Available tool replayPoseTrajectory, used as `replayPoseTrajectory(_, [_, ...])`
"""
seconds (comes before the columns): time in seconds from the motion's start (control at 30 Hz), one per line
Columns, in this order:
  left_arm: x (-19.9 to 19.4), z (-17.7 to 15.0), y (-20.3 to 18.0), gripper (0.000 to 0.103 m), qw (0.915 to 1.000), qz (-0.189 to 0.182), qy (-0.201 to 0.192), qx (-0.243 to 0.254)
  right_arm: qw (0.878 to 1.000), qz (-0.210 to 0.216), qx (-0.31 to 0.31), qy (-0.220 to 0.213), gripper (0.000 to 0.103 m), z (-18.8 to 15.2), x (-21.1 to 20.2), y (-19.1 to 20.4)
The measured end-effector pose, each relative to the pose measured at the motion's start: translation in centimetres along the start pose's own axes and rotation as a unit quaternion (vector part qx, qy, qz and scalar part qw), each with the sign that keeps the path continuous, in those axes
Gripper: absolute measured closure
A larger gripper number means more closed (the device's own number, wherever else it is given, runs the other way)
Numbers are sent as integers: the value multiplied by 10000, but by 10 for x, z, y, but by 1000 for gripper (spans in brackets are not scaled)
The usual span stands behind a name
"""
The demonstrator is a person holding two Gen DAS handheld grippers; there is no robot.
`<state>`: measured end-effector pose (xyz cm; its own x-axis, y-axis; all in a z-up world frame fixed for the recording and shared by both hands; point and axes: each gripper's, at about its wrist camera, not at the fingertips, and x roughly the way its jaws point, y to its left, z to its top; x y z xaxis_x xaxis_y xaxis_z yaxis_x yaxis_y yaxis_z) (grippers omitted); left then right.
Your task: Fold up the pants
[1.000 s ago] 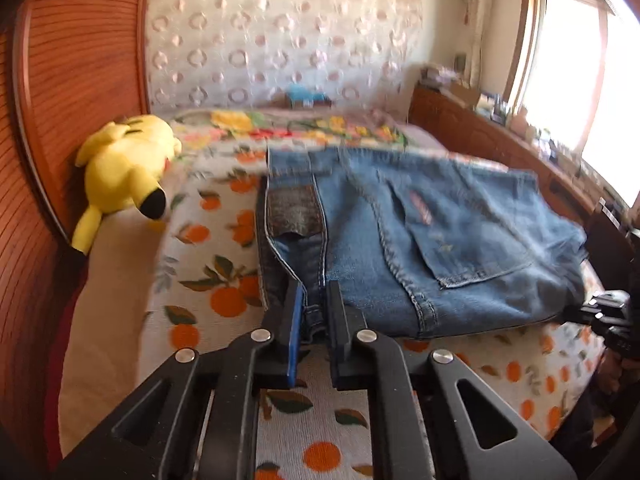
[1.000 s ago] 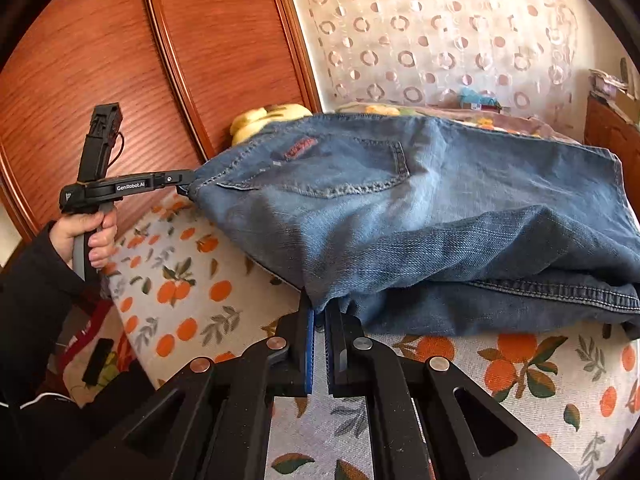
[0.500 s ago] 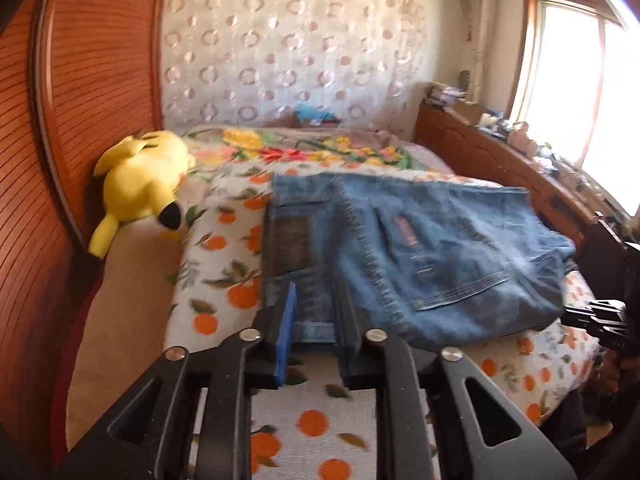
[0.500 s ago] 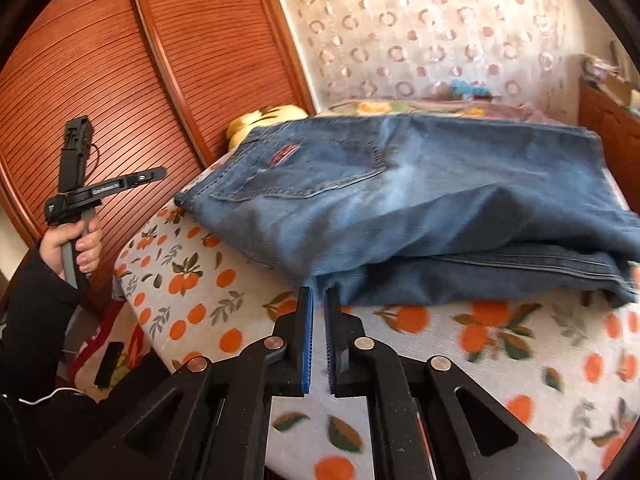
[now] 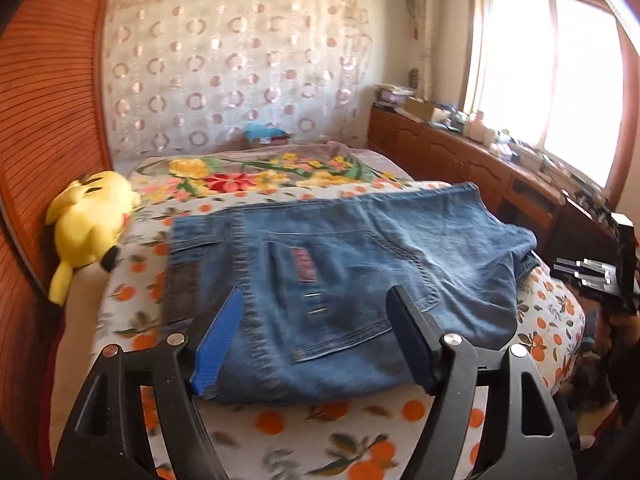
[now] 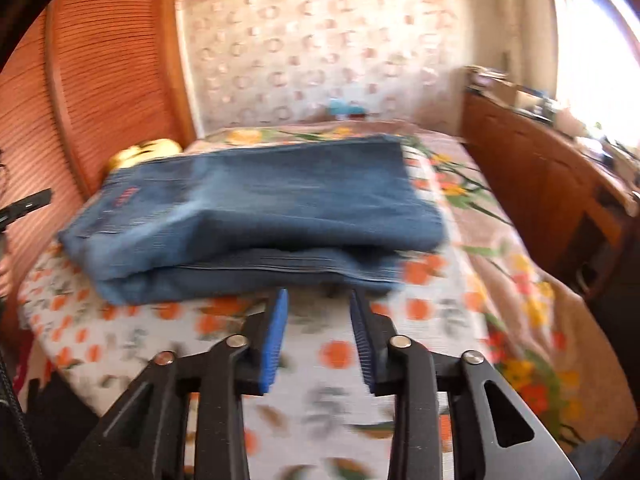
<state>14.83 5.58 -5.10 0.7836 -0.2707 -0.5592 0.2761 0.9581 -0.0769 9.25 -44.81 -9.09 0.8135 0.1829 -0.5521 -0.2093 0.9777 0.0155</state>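
Folded blue jeans (image 5: 352, 264) lie flat on the orange-print bedsheet (image 5: 328, 424), back pocket up. My left gripper (image 5: 315, 292) hovers over their near edge. Its jaws are wide and still opening, and the pads touch no denim. In the right wrist view the jeans (image 6: 256, 208) show as a stacked fold. My right gripper (image 6: 318, 292) sits just short of that fold's near edge, jaws partly apart and opening, with only sheet between them. The right gripper (image 5: 592, 276) also shows at the picture's right edge, and the left gripper (image 6: 24, 204) at the far left.
A yellow plush toy (image 5: 92, 224) lies left of the jeans against the ribbed wooden board (image 5: 44, 120). A floral blanket (image 5: 260, 172) covers the far bed. A cluttered wooden cabinet (image 5: 460, 160) runs under the window on the right.
Both grippers let go of the jeans' edges, opened and drew back toward the bed's near side. The jeans stay folded on the sheet.
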Motion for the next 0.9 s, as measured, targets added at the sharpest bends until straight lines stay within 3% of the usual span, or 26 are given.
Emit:
replayPoseTrajectory(0.2, [35,-14,-24,28,9990,-11,356,279,9993,-205,-2,316,68,1,14,-22])
replayPoseTrajectory(0.37, [44,-24,-23,28,9987,15,469,193,9984,-96,-230,515,68,14,25,-12])
replayPoseTrajectory(0.53, [52,-35,-23,28,9983,136,520,211,9967,-270,-229,736,68,30,54,-11])
replayPoseTrajectory(0.57, [51,-36,-24,28,9984,139,508,211,9969,-269,-162,716,68,32,54,-12])
replayPoseTrajectory(0.63, [50,-35,-23,28,9987,114,460,191,9969,-360,-124,692,85,35,55,-18])
replayPoseTrajectory(0.7, [51,-35,-20,28,9988,60,479,108,9974,-380,-31,603,94,40,55,-25])
replayPoseTrajectory(0.77, [52,-36,-16,28,9987,37,510,15,9989,-313,11,358,96,43,48,-29])
replayPoseTrajectory(0.9, [50,-38,-13,28,9987,60,494,-60,9973,-684,142,-210,96,46,26,-38])
